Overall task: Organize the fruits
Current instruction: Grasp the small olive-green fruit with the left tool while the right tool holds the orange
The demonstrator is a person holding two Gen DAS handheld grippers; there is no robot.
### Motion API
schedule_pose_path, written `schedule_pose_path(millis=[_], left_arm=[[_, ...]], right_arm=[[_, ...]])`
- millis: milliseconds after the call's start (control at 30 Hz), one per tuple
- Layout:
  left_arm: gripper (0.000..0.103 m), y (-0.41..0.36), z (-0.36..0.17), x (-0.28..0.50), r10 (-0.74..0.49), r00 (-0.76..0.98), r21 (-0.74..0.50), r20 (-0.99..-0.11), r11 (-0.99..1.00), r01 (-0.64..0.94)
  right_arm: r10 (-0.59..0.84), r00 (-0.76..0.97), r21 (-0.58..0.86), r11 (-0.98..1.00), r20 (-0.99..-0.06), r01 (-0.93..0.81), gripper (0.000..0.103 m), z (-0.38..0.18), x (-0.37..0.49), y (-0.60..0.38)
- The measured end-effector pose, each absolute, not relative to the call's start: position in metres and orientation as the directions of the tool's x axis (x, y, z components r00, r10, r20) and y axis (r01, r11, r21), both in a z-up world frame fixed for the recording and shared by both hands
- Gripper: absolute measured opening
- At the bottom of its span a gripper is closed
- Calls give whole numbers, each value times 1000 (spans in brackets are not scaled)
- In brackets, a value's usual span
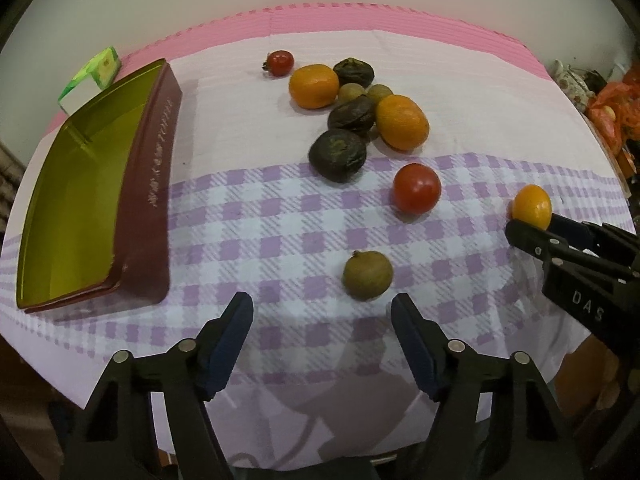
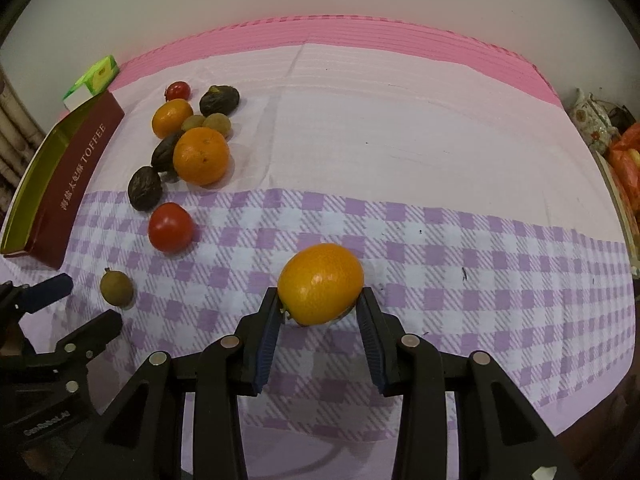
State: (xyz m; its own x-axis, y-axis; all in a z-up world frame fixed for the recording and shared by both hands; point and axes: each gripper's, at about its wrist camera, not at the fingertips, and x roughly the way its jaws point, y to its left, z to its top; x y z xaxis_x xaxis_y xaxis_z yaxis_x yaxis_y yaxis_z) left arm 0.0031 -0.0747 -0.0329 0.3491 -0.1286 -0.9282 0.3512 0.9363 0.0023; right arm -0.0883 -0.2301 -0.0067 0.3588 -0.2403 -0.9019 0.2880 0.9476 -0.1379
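Right wrist view: my right gripper (image 2: pixel 320 312) holds a small orange citrus (image 2: pixel 321 283) between its blue-padded fingers (image 2: pixel 267 344), the jaws closed partway onto its sides, just above the checked cloth (image 2: pixel 440 264). Only this view shows the word TOFFEE on the maroon side of the tin (image 2: pixel 76 176). At lower left my left gripper (image 2: pixel 76 304) appears side-on, its two fingers spread.

Left wrist view: only here do I see into the tin (image 1: pixel 132 184), a long rectangular box with a glossy yellow-green lining. My left gripper (image 1: pixel 322 320) hovers low over the cloth (image 1: pixel 280 240) with jaws wide apart and nothing between them; a round olive-brown longan (image 1: pixel 367 275) lies just ahead of the fingertips. At the right edge my right gripper (image 1: pixel 532 228) reaches in from the side, the held citrus (image 1: pixel 532 207) at its tips.

The remaining fruit clusters on the pale pink stripe beyond: two smooth oranges (image 1: pixel 314 86), three dark wrinkled fruits (image 1: pixel 337 155), two more longans (image 1: pixel 351 93) and a small cherry tomato (image 1: pixel 280 63). A larger glossy tomato (image 1: pixel 417 188) sits apart on the purple checks. A green-and-white carton (image 1: pixel 94 76) stands behind the tin.
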Motion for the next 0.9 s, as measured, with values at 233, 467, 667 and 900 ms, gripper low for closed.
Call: schedule_pose_path(millis=[233, 467, 667, 900], left_arm=[[66, -87, -39, 12, -113, 361, 26, -926, 933, 359], [49, -86, -39, 12, -129, 382, 16, -915, 935, 355], [31, -86, -38, 10, -141, 390, 11, -910, 932, 363], [27, -86, -38, 9, -142, 391, 14, -909, 929, 370]], right_arm=[[-246, 361, -145, 947, -899, 286, 36, -7, -89, -229], [-248, 361, -146, 947, -899, 287, 36, -7, -88, -228], [-251, 361, -150, 947, -898, 285, 36, -7, -88, -228], [-251, 361, -151, 947, -898, 285, 36, -7, -88, -227]])
